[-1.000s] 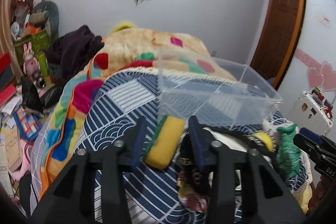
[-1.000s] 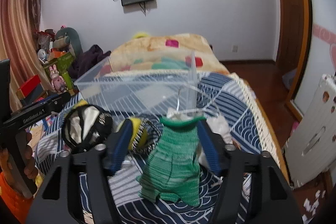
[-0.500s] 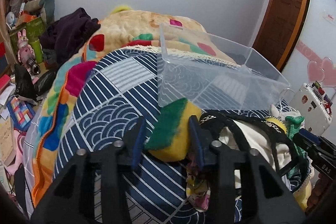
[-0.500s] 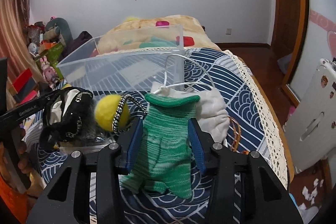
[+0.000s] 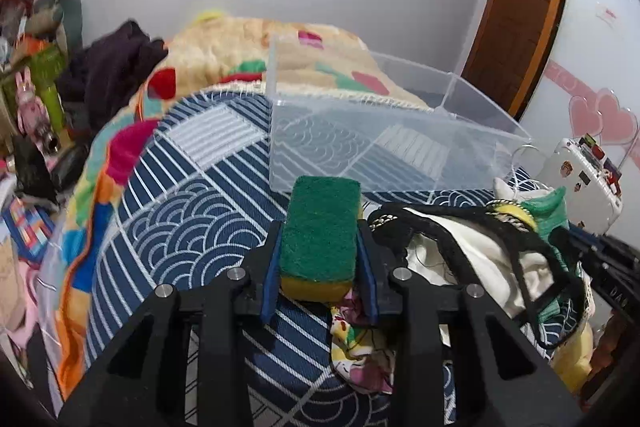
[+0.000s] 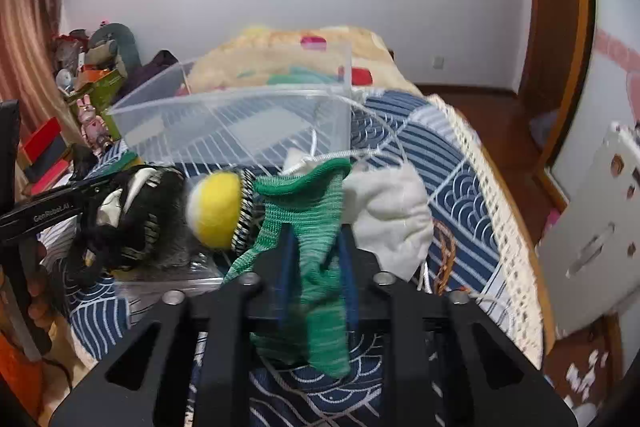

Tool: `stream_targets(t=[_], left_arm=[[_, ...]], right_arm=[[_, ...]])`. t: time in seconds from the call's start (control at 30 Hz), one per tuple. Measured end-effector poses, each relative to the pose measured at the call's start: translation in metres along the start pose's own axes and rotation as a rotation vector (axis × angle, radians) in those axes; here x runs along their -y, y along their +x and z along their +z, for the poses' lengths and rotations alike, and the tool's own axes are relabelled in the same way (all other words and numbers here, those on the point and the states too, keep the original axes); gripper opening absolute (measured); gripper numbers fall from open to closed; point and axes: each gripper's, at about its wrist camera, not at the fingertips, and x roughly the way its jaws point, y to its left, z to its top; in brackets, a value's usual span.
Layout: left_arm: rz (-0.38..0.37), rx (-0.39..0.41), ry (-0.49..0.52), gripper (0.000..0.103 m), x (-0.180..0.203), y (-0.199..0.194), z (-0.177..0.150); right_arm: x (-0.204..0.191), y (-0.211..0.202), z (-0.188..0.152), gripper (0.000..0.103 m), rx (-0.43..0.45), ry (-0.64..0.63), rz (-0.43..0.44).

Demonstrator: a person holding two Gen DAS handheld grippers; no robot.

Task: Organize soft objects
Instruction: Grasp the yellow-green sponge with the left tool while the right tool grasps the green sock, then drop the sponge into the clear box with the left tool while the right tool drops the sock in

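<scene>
The left gripper is closed on a rectangular yellow sponge with a green scouring face. The green face is turned up, and both blue-lined fingers press the sponge's long sides. The sponge is held just in front of the near wall of the clear plastic storage box, above the navy quilt with white wave and stripe patterns.

The right gripper is clamped on a green knitted glove. The glove's cuff stands above the fingertips and its lower part hangs down between the fingers. The glove is held in front of the box's near wall, not inside it.

On the quilt in front of the box lie:
- a white crumpled cloth, just right of the glove;
- a yellow felt ball with a black-and-white striped band, just left of the glove; whether it touches the glove cannot be determined because of motion blur;
- a black-and-white tangled fabric item, further left.
</scene>
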Motion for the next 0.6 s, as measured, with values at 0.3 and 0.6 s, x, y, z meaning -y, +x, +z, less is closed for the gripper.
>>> stream_targets(t=[0.3,0.6], left_arm=[[0.022,0.115,0.020,0.033,0.010,-0.040,0.015],[0.022,0.194,0.049,0.033,0.016,-0.058,0.042]], right_arm=[[-0.008,-0.019,0.013,0.011,0.096,-0.026,0.010],[-0.018,-0.040,0.050,0.011,0.231,-0.058,0.030]])
